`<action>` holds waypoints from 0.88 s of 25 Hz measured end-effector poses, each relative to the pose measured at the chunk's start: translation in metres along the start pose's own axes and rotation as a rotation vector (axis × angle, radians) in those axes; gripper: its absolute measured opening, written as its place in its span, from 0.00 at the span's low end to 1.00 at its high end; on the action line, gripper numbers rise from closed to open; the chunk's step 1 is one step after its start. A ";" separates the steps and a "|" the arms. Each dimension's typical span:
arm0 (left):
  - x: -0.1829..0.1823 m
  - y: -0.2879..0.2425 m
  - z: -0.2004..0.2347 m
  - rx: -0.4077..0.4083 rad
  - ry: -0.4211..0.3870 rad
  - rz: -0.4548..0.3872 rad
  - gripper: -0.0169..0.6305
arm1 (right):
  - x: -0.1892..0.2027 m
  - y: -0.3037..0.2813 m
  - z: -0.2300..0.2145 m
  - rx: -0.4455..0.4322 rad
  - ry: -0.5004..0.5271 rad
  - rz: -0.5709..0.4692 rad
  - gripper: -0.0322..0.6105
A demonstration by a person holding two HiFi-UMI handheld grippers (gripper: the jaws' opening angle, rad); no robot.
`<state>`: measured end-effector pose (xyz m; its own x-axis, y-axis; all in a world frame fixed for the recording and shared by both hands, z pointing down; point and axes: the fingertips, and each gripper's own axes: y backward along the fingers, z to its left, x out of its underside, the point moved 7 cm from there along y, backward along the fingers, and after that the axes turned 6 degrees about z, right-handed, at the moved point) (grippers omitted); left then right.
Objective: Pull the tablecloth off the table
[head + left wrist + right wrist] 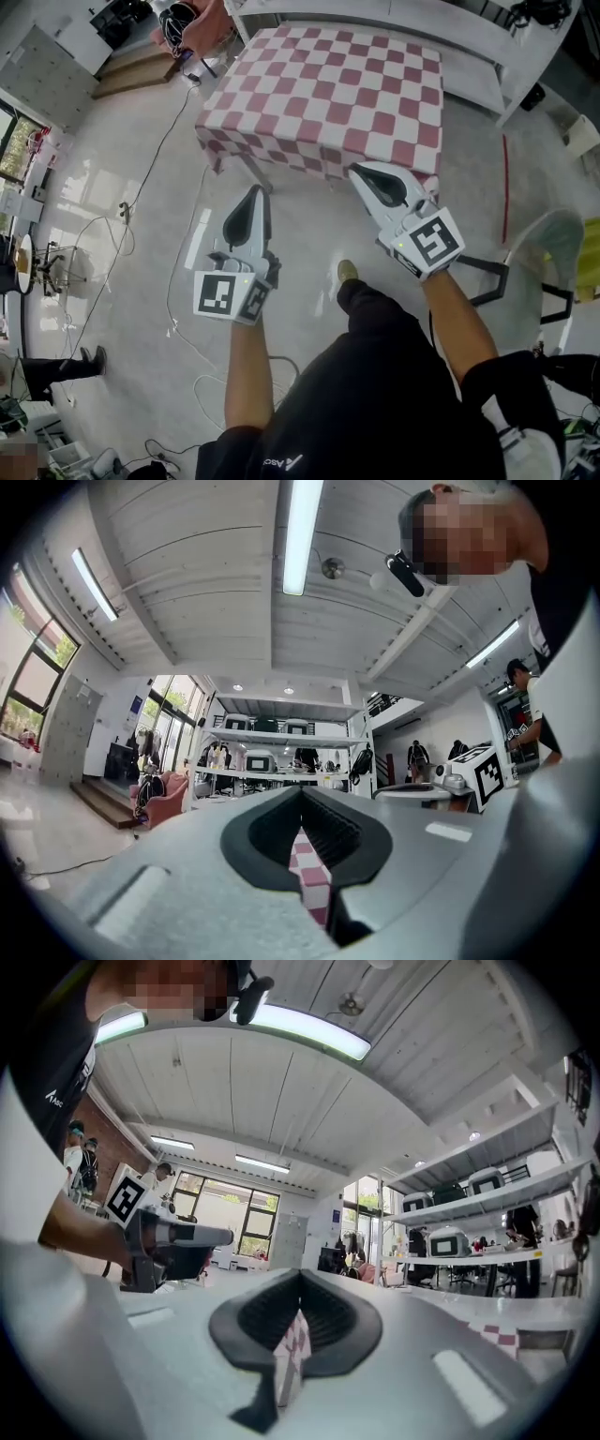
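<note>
The red-and-white checked tablecloth (328, 84) covers the table ahead of me and hangs over its near edge. My right gripper (356, 172) is at the near hem. In the right gripper view this gripper (300, 1277) is shut, with a fold of the cloth (292, 1354) pinched between its pads. My left gripper (256, 190) is at the hem near the left front table leg (251, 172). In the left gripper view the left gripper (302, 791) is shut, and a strip of checked cloth (312, 874) runs between its jaws. Both grippers point up and forward, below the tabletop.
Cables (141, 187) trail over the pale floor to the left. Behind the table stands a long white bench (469, 66). A chair (553, 253) is close on my right and a pink armchair (202, 28) is far left. My foot (347, 272) is between the grippers.
</note>
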<state>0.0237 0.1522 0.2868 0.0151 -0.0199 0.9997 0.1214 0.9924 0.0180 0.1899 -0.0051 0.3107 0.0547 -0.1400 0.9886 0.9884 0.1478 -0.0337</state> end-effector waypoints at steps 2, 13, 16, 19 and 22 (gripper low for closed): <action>0.000 -0.041 0.019 0.011 -0.013 -0.006 0.04 | 0.004 -0.028 -0.032 0.012 0.017 -0.002 0.05; -0.001 -0.211 0.118 0.031 -0.035 0.020 0.04 | 0.025 -0.160 -0.164 0.038 -0.007 0.024 0.05; 0.002 -0.244 0.138 0.052 -0.041 0.026 0.04 | 0.036 -0.182 -0.184 0.065 -0.014 0.037 0.05; 0.013 -0.275 0.156 0.093 -0.048 0.044 0.04 | 0.051 -0.202 -0.200 0.110 -0.033 0.057 0.05; 0.030 -0.311 0.182 0.157 -0.054 0.060 0.04 | 0.070 -0.229 -0.215 0.180 -0.046 0.093 0.05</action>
<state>-0.1938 -0.1349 0.3147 -0.0360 0.0424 0.9985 -0.0343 0.9985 -0.0436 -0.0018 -0.2594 0.3558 0.1344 -0.0734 0.9882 0.9378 0.3316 -0.1029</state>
